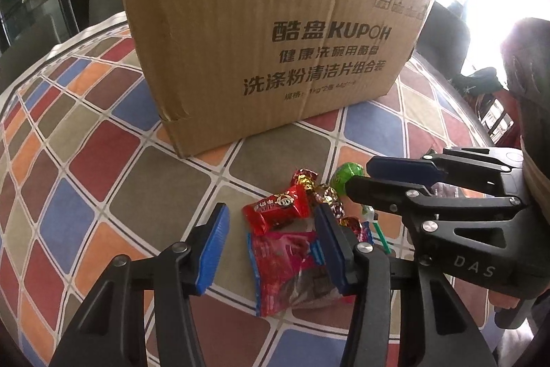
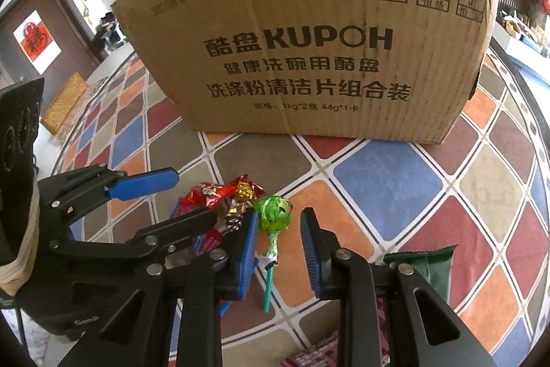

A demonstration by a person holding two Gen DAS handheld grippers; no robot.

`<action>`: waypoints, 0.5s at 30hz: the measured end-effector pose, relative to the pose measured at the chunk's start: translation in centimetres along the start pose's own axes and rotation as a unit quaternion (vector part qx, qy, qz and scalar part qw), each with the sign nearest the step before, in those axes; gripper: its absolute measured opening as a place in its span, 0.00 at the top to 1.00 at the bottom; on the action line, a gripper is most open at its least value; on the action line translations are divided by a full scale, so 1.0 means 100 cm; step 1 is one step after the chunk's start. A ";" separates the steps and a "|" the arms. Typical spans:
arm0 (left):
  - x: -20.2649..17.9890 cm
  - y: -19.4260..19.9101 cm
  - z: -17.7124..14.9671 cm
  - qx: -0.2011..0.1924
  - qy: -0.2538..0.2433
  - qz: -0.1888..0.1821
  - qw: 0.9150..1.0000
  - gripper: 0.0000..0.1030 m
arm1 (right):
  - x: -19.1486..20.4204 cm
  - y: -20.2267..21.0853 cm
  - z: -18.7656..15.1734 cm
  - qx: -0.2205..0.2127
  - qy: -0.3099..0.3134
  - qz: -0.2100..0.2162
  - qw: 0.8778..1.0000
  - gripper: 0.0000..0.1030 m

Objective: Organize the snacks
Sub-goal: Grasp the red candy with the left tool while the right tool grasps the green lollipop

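I am working the pick-up step: snacks are lying loose on the checked cloth (image 1: pixel 86 167) in front of the box (image 1: pixel 261 33), none gripped yet.

Left gripper (image 1: pixel 271 246): fingers spread, nothing between the pads, hovering over the red pouch (image 1: pixel 292 270), with the red candy (image 1: pixel 275 207) just past it at 12 o'clock.

Right gripper (image 2: pixel 278 250): fingers spread, straddling the lollipop (image 2: pixel 273 215); its green head is sitting at 12 o'clock between the tips, the stick pointing back toward 6. I cannot tell whether the pads are touching the wrapper.

Judgement: next move is calling for lowering the right gripper and pinching the lollipop at the neck or stick, then lifting over the box's near wall at 12 o'clock. The stick is thin, so a slip is possible.

Count, as visible:
- box: 1
- lollipop: 1
- red candy: 1
- foil sweets (image 2: pixel 245 188): at least 2, overlapping, exact number unclear
- red pouch: 1
- green packet (image 2: pixel 426 267): 1, at 3 o'clock of the right gripper
- more wrappers at 6 o'clock, hidden partly.
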State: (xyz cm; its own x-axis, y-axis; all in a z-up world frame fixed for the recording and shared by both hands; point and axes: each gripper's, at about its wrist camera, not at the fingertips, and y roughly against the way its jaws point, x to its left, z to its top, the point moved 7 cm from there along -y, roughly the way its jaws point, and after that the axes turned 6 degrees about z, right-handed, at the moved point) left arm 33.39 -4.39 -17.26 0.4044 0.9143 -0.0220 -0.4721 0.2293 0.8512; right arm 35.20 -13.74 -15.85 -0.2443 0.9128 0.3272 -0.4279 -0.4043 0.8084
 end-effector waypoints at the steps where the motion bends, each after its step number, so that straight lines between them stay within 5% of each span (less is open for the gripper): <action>1: 0.000 -0.001 0.000 0.001 0.000 -0.001 1.000 0.52 | -0.001 -0.001 0.001 0.000 -0.001 -0.001 1.000 0.73; 15: 0.004 -0.015 0.002 0.007 -0.006 0.013 1.000 0.71 | -0.002 -0.012 0.006 0.003 -0.006 0.010 1.000 0.73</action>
State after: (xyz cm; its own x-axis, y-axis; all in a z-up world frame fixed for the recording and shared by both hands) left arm 34.42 -4.48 -18.48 0.4011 0.9160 0.0071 -0.4716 0.1999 0.8588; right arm 36.29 -13.41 -16.57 -0.2423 0.9054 0.3487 -0.4186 -0.4218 0.8043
